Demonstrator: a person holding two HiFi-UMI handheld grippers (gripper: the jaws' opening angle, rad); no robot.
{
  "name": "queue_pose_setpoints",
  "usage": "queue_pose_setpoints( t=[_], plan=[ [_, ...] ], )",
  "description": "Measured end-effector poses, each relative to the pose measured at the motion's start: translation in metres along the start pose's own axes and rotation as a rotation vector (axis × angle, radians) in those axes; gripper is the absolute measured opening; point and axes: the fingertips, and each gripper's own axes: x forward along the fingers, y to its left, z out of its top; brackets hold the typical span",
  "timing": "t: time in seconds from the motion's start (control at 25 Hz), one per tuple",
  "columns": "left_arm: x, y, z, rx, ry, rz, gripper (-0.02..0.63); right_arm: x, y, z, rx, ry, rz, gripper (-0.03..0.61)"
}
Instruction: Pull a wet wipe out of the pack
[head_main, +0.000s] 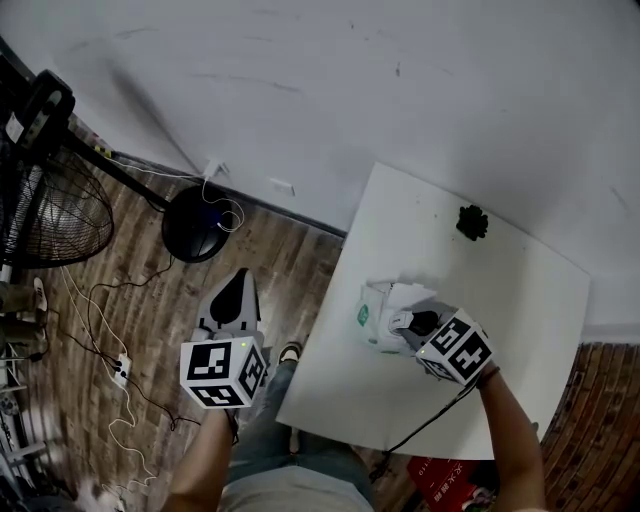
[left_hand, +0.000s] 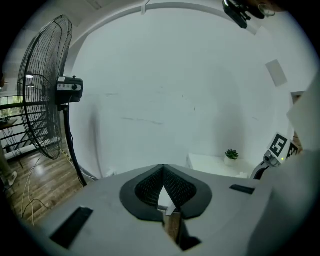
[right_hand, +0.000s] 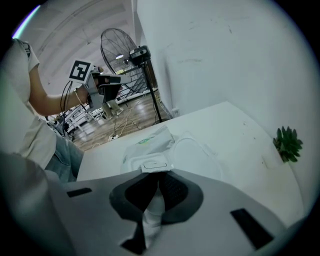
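Right gripper view: the right tongs (right_hand: 159, 182) pinch a white wet wipe (right_hand: 151, 212) just above the pack (right_hand: 147, 145), which lies on the white surface (right_hand: 235, 135). The left tongs (left_hand: 163, 169) are closed and empty, held off the surface at the pack's 9 o'clock.

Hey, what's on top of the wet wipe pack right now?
The right gripper sits over the wet wipe pack, its jaws shut on a white wipe. Where the wipe leaves the pack is covered by the gripper.
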Motion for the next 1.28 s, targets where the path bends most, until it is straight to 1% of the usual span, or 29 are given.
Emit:
queue_pose_setpoints(
  t=[0.2,0.8,1.28],
  plan=[
    [0.001,-0.001,0.003,0.003,-0.002,-0.004,0.003,0.000,0.000,-0.001,-0.007,0.008,-0.004,0.006],
    [0.001,-0.008,0.008,0.005,-0.011,-0.018,0.003,-0.013,-0.005,-0.002,0.068,-0.056,-0.020,0.003],
    [-0.006,-0.010,0.014,0.011,-0.021,-0.029,0.003,-0.019,-0.003,0.000,0.076,-0.066,-0.051,0.003]
  ],
)
